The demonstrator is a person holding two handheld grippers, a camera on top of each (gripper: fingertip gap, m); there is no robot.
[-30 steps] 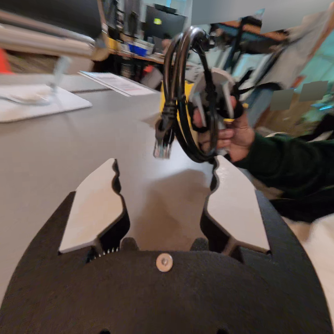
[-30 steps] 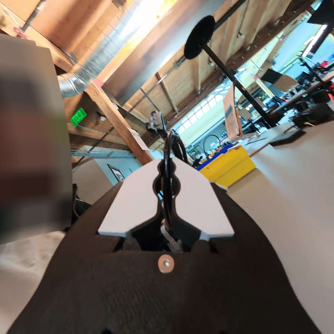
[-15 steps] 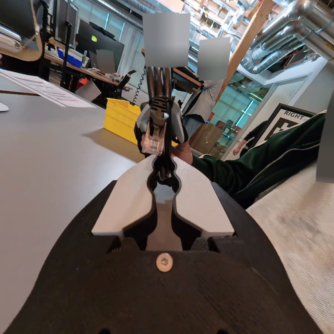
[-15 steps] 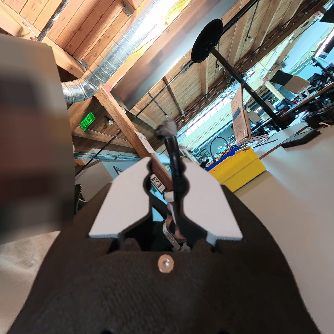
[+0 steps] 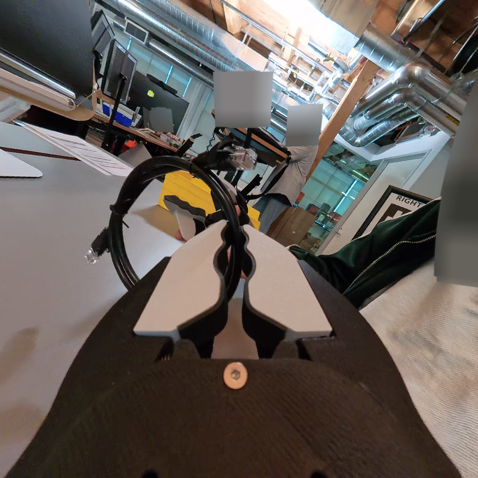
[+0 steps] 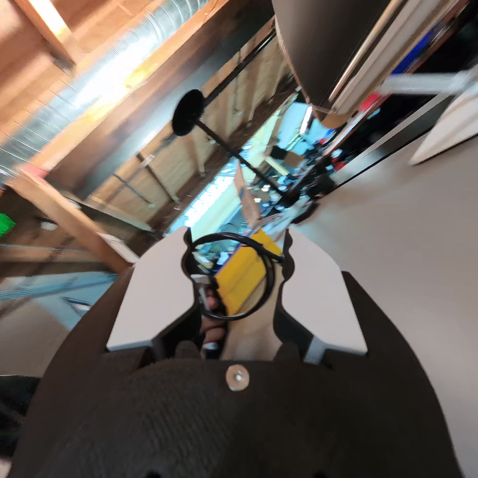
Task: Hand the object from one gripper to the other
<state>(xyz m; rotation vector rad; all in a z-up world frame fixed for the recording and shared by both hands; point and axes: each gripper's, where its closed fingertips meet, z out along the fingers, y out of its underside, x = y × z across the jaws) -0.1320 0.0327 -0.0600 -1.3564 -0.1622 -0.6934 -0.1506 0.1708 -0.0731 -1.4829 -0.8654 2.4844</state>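
Your left gripper (image 5: 234, 234), matte grey fingers with wavy edges, pinches the glossy black coiled cable (image 5: 124, 227) at frame centre, clear plugs dangling. Your right gripper (image 6: 236, 241) stands spread, the cable's loop (image 6: 269, 274) beyond it. A yellow plastic bin (image 5: 181, 190) sits behind.

Right gripper (image 6: 236, 248) spread wide, coiled black cable (image 6: 269, 274) beyond it

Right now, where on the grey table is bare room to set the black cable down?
The grey table is bare left of the coiled black cable, between the white pad, the paper sheet and the left gripper, whose jaws are shut on the cable. It is crowded near the yellow bin, where the open right gripper is.
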